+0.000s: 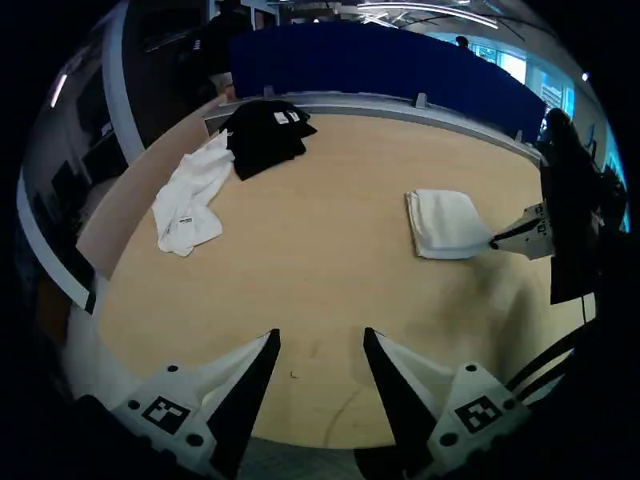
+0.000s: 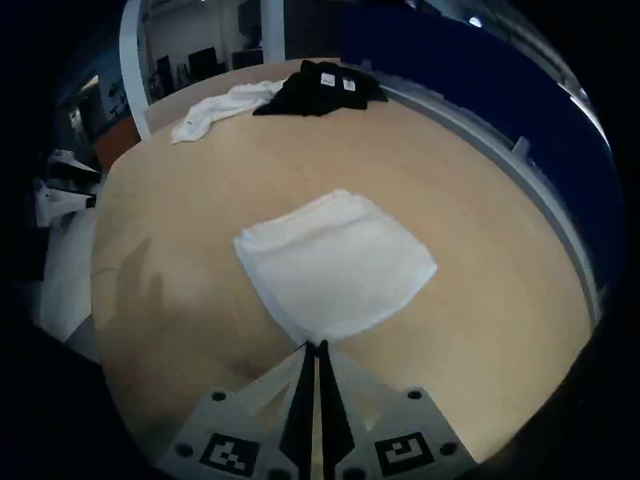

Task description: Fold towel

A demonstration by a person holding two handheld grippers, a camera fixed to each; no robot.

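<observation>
At the closed tips of your right gripper (image 2: pixel 314 346) the nearest corner of the towel (image 2: pixel 336 260) is hidden, so you cannot tell whether they pinch it.

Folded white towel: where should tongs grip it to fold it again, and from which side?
Pinch the folded white towel at its near corner, sliding in low over the table from the right gripper side: it lies flat, and that corner points straight at those shut tongs.
</observation>
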